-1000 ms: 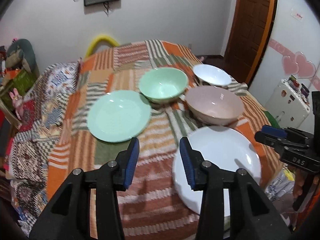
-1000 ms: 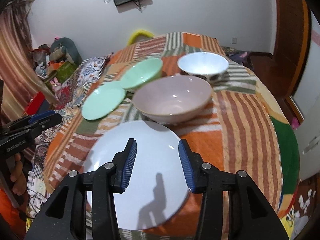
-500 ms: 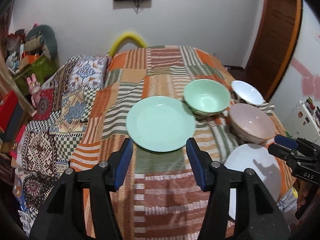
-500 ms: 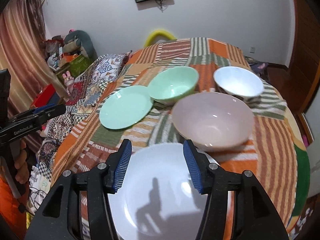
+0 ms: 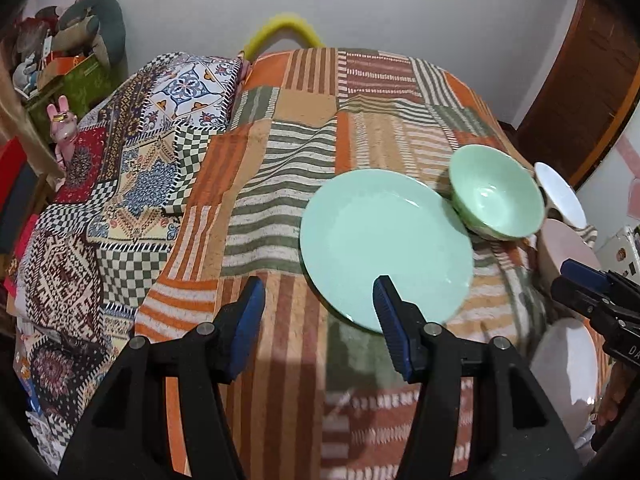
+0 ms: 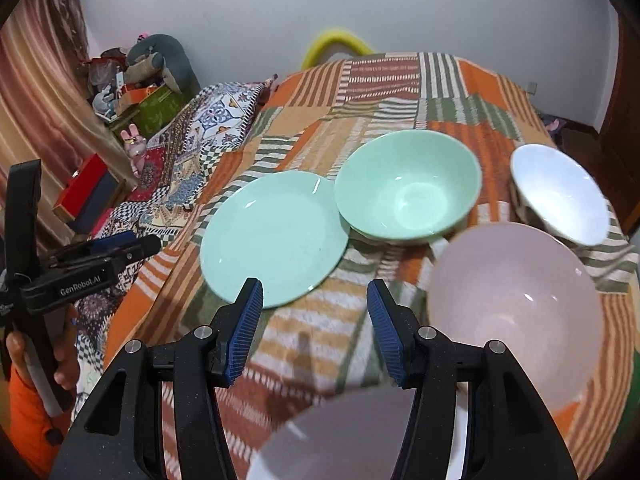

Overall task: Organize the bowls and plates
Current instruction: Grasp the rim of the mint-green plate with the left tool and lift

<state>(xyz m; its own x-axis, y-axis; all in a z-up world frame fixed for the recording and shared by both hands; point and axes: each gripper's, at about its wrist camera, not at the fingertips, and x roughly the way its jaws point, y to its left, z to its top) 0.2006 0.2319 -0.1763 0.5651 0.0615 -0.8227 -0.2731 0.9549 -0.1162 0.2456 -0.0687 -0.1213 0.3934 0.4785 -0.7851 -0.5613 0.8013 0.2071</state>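
Note:
Dishes lie on a striped patchwork bedspread (image 5: 280, 184). A mint green plate (image 5: 384, 248) (image 6: 272, 240) lies beside a mint green bowl (image 5: 496, 196) (image 6: 408, 188). To the right are a white bowl (image 6: 560, 196), a pink bowl (image 6: 516, 320) and a white plate (image 6: 340, 440) at the near edge. My left gripper (image 5: 319, 292) hangs open above the green plate's near left rim, with nothing between its fingers. My right gripper (image 6: 314, 296) is open and holds nothing, over the cloth between the green plate and the pink bowl.
A patterned quilt (image 5: 120, 184) covers the bed's left side. Toys and boxes (image 6: 136, 92) are piled beyond it. A yellow foam ring (image 5: 284, 30) stands at the far end and a wooden door (image 5: 592, 80) at the right. An orange-sleeved hand (image 6: 36, 372) holds the left gripper.
Both grippers have swung left across the bed and their jaws have widened. The left one went from the white plate to the green plate; the right one moved off the white plate.

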